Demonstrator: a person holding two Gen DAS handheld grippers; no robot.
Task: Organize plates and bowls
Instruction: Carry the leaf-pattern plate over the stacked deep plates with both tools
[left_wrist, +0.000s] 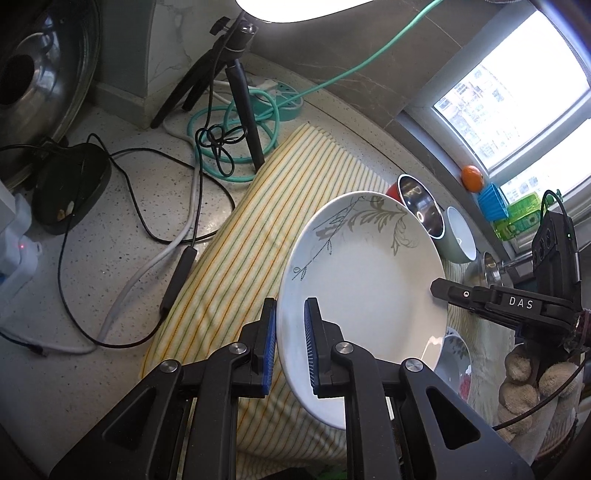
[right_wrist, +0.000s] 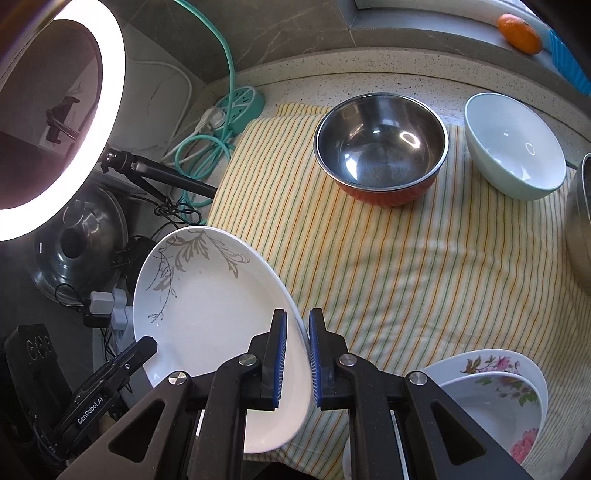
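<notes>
Blue-padded jaws of the left gripper (left_wrist: 290, 345) and right gripper (right_wrist: 297, 356) pinch opposite rims of a white leaf-patterned ceramic plate (right_wrist: 207, 314), carried tilted above the striped yellow cloth (right_wrist: 406, 277) (two-handed, seemingly for steadiness) on the desk.

"DAS" on right tongs (left_wrist: 436, 290), "GenRobot.AI" on left tongs (right_wrist: 146, 347) (white lettering)

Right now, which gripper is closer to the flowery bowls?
Right. The right gripper pinches the plate rim just beside the flowery bowls. The left gripper grips the plate's opposite rim, farther from them.
</notes>
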